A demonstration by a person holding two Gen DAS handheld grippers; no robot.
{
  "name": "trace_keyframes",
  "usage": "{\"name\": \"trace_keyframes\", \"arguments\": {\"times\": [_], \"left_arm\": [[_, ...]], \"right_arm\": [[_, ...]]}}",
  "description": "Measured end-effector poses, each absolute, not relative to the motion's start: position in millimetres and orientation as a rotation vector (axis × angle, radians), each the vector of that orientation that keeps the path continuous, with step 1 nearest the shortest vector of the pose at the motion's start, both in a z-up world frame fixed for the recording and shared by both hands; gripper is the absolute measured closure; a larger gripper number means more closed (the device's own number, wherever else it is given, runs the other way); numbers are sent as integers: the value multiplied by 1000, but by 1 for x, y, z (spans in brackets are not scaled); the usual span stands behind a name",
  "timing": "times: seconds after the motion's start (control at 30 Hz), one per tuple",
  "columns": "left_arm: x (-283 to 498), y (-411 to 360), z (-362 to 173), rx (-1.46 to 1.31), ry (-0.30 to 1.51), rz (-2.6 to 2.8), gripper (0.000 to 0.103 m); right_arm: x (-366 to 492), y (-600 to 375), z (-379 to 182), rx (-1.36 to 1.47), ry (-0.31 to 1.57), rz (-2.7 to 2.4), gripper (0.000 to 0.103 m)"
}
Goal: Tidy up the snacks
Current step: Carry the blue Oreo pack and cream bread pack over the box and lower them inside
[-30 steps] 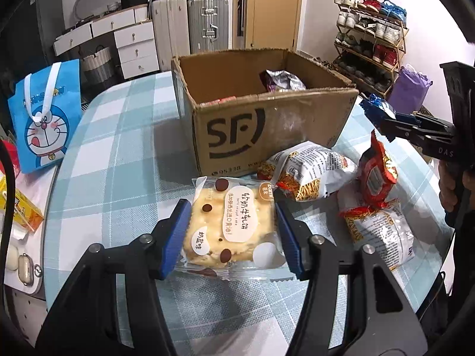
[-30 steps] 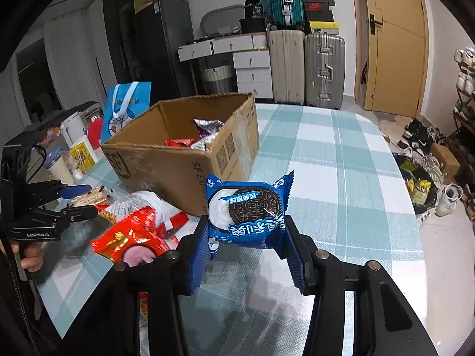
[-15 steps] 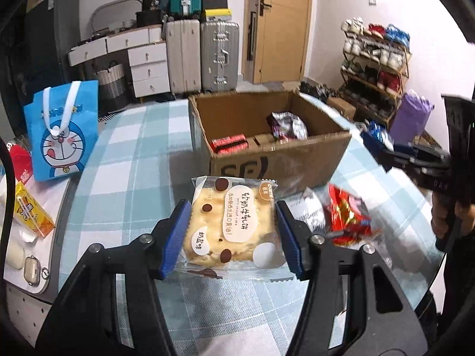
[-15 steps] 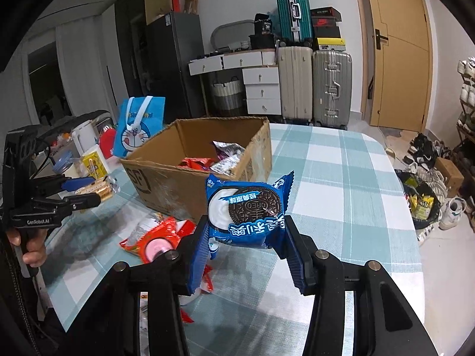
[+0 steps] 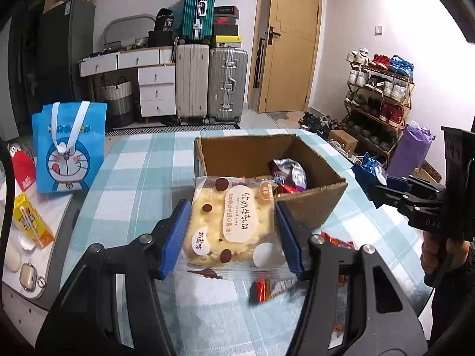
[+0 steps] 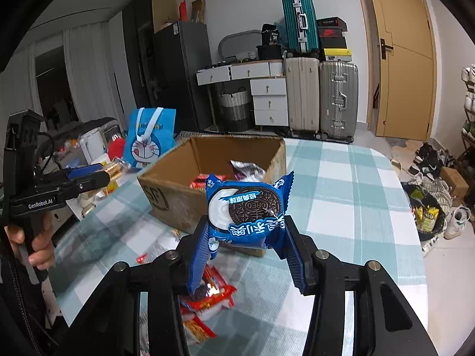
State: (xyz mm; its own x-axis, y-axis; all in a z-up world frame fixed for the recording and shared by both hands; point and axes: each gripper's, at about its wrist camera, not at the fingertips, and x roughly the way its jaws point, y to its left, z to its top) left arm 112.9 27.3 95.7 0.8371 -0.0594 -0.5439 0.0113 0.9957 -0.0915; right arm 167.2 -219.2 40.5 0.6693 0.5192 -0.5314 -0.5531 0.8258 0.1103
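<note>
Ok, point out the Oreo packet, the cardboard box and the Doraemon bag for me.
Oreo packet (image 6: pixel 248 210): right wrist view, on the printed cookie.
Cardboard box (image 5: pixel 308 206): left wrist view, on its near outer wall.
Doraemon bag (image 5: pixel 66 160): left wrist view, on the printed cartoon face.

Glossy plastic cookie packet; matt, rough cardboard box.
</note>
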Motion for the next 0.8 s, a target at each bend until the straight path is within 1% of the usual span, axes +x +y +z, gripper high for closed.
{"name": "trace_keyframes", "arguments": {"times": [0.33,0.8], "left_arm": [[147,17,105,-93,563,-29,48],[212,13,91,-87,571,-4,48]], "right_arm": [[186,-198,58,-68,565,624,56],[223,-176,58,-58,587,647,56]]}}
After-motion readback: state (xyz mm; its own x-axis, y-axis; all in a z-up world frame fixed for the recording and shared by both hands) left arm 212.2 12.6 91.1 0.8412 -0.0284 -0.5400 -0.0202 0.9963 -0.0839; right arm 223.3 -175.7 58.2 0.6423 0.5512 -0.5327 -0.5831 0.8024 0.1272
